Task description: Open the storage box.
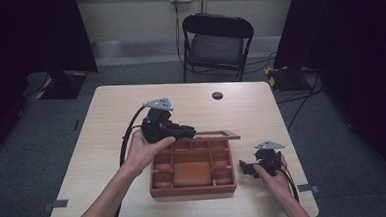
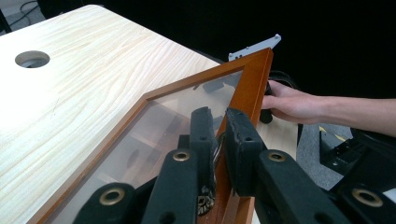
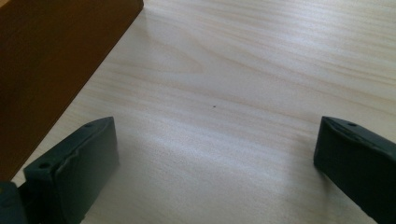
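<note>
Where the left hand covers it in the high view, the left gripper [image 1: 188,133] is partly hidden, but its own view shows the jaws clamped on the frame of the glass lid [image 2: 256,79], raised at the far edge of the wooden box [image 1: 193,189] on the table [image 1: 106,118]. Beside the box, the right gripper [image 3: 215,154] rests with jaws wide apart, holding nothing. Probably no label is readable; compartments look dim.

Lab/studio room, black curtains [image 1: 32,32], grey carpet, folding chair [image 1: 216,44], floor cables, pale table [image 1: 111,118]
</note>
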`<state>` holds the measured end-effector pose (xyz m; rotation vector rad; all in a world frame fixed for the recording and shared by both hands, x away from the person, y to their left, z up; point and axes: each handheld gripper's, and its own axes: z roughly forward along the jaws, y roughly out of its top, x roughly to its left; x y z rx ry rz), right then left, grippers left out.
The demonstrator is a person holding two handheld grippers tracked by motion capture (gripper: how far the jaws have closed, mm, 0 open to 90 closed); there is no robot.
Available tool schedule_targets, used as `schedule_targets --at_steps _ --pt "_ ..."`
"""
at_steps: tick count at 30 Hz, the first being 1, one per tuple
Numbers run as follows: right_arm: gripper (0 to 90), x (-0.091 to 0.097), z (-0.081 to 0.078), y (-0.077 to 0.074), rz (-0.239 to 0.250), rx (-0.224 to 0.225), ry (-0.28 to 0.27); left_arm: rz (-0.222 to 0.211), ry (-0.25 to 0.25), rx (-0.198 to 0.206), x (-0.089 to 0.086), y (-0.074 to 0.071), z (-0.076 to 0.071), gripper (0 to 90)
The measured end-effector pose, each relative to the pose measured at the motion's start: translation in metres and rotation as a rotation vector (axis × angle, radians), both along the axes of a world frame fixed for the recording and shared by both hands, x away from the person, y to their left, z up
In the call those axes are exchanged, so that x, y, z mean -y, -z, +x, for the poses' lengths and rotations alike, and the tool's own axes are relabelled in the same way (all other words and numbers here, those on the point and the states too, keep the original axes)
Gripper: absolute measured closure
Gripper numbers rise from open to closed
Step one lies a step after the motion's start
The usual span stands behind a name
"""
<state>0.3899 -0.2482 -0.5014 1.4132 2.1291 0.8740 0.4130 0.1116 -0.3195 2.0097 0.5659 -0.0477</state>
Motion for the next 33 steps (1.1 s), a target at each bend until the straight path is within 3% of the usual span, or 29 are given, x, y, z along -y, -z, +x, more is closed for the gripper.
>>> schedule_targets --at_steps 33 --pt "0.0 0.0000 0.0000 0.0000 0.001 -0.001 0.000 -0.005 0.002 -0.003 -0.0004 0.0007 0.0002 81.8"
